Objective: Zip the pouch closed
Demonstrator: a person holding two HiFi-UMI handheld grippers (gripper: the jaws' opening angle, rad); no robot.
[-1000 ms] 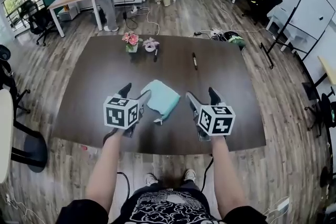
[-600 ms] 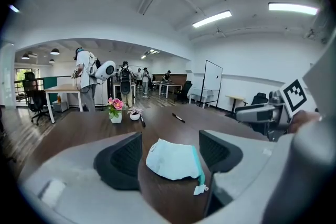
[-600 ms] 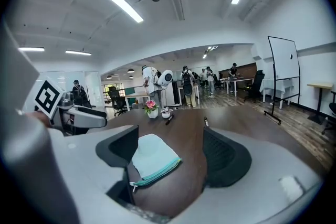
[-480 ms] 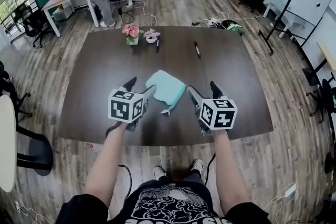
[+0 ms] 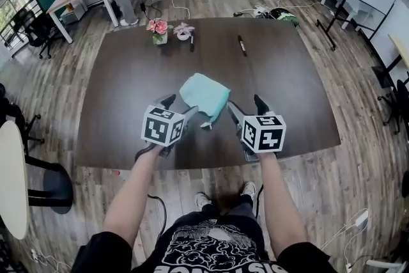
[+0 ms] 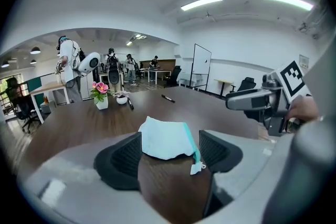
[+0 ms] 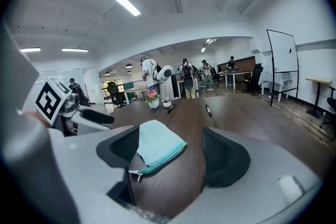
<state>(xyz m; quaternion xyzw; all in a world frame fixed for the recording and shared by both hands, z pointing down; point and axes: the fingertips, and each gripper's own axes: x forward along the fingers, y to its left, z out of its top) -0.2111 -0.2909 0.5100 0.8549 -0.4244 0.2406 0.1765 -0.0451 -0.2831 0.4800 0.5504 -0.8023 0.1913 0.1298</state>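
Dark wood tabletop [image 5: 121,93] in front of me. The teal pouch [image 5: 204,94] lies flat on it, towards my edge. Over at the far side stand a pot of pink flowers [image 5: 157,29] and a small white pot [image 5: 183,32] just beside it. A pen [image 5: 191,42] lies near them, and a black marker [image 5: 242,45] further right.

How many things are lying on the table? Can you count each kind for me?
Pouch: 1
Pots: 2
Pens: 2
Total: 5
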